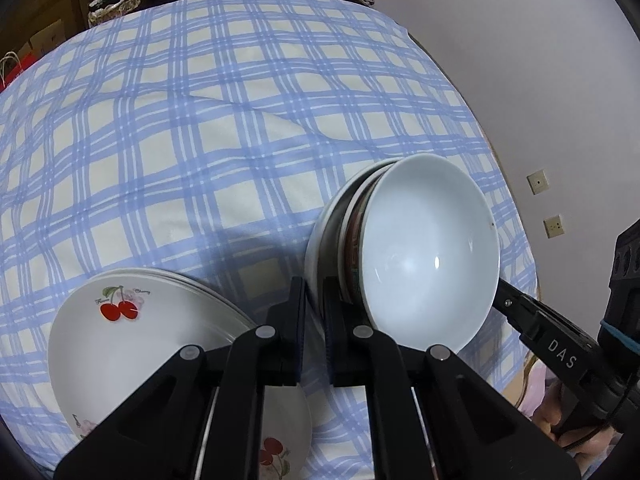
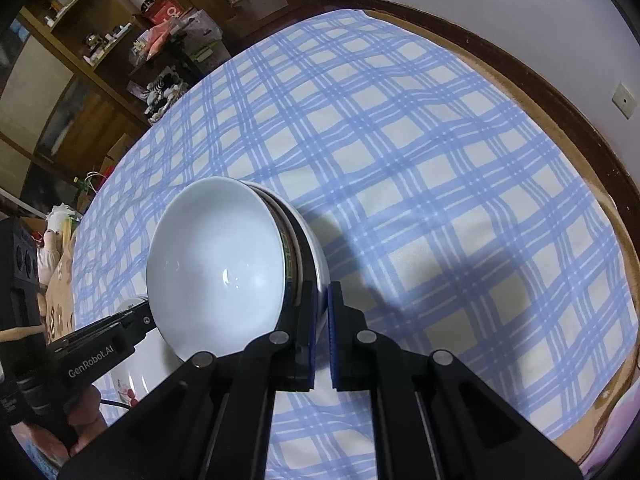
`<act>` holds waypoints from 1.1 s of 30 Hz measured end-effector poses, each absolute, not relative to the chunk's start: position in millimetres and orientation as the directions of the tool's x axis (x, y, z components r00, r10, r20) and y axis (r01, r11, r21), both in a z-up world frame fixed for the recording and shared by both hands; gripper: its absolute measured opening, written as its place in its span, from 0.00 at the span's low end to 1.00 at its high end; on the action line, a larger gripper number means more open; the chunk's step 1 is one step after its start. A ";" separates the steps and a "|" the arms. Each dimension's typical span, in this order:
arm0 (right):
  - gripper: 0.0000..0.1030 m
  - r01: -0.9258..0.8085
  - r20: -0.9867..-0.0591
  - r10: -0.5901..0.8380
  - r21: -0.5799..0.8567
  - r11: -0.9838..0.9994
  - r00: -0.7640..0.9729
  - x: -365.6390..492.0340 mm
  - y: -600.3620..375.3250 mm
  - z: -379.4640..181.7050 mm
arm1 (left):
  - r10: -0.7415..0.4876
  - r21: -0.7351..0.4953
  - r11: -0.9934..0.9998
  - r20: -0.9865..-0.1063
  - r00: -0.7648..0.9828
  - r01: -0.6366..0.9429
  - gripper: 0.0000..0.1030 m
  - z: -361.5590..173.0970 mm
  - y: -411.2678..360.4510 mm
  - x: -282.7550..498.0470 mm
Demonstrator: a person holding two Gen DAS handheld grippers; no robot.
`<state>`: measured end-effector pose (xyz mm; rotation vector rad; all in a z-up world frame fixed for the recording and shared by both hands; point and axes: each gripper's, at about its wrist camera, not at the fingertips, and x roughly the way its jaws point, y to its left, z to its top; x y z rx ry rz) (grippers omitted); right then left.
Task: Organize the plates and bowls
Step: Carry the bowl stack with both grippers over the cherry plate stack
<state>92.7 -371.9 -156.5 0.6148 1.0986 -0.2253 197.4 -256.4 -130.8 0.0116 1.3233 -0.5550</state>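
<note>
A stack of nested bowls point(image 1: 428, 248) has a plain white bowl innermost, a patterned one and a dark one under it, and a white one outermost. My left gripper point(image 1: 315, 285) is shut on the outer bowls' rim on the stack's left side. From the opposite side, my right gripper point(image 2: 322, 286) is shut on the rim of the same stack point(image 2: 212, 256). Each gripper shows in the other's view, its tip hidden behind the bowls. A pile of white plates with cherry prints point(image 1: 120, 360) lies left of the bowls. I cannot tell whether the bowls touch the cloth.
A blue-and-cream checked cloth point(image 1: 200, 140) covers the round wooden table point(image 2: 560, 92). A white wall with sockets is on the right. Dark shelves with clutter point(image 2: 92, 48) and a basket point(image 1: 116, 4) stand beyond the far edge. A hand point(image 2: 84, 412) holds the left gripper.
</note>
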 end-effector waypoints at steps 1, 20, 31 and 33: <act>0.07 0.462 -0.882 0.122 0.351 0.815 0.454 94.3 -371.0 -155.9 | -0.377 -0.298 0.870 -0.915 0.140 0.394 0.07 -130.1 -256.6 196.7; 0.07 0.430 -0.854 0.118 0.369 0.824 0.507 91.1 -359.0 -105.0 | -0.396 -0.296 0.870 -0.896 0.201 0.393 0.07 -77.8 -241.1 183.1; 0.07 0.320 -0.836 0.187 0.390 0.863 0.517 97.8 -288.6 -85.4 | -0.353 -0.265 0.912 -0.896 0.269 0.313 0.07 -48.6 -160.8 163.6; 0.07 0.301 -0.836 0.207 0.398 0.866 0.509 99.9 -273.9 -86.8 | -0.333 -0.249 0.922 -0.900 0.282 0.296 0.07 -47.2 -145.7 159.5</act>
